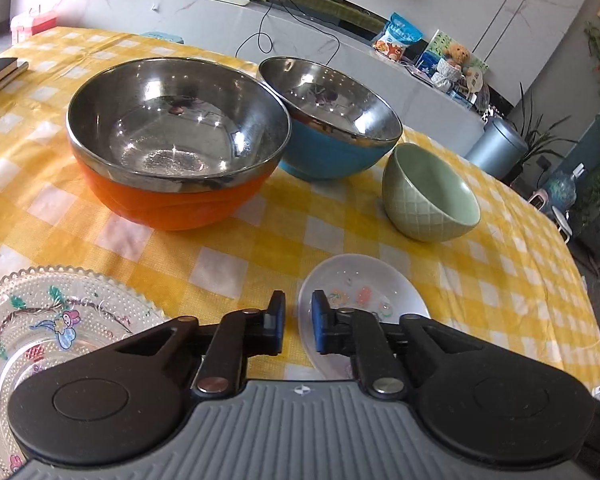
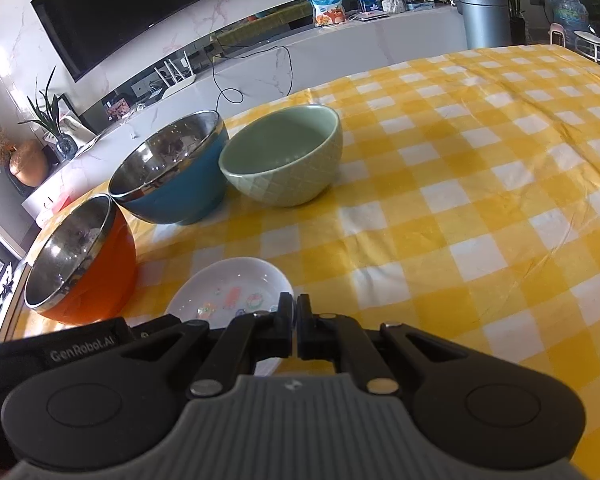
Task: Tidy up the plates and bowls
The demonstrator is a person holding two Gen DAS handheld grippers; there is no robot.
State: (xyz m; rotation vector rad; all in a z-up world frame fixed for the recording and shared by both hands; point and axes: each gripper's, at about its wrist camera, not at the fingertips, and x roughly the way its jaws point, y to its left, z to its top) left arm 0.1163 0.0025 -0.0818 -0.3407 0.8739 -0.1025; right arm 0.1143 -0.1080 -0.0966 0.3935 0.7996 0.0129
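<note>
Two hand-held grippers pinching small white dish (image 1: 364,276), three bowls behind

glass plate (image 1: 40,320) cut off by left edge and hidden under gripper body, small white dish (image 1: 364,292) near side hidden behind fingers, books (image 1: 0,74) cropped at left edge

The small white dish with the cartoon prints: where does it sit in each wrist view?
Left wrist view: small white dish with cartoon prints, low centre, its left rim between the left gripper fingers.
Right wrist view: same dish, low and left of centre, its right rim at the shut right gripper.
Shared landmark: pale green ceramic bowl with a lattice pattern, beyond the dish in both.
</note>
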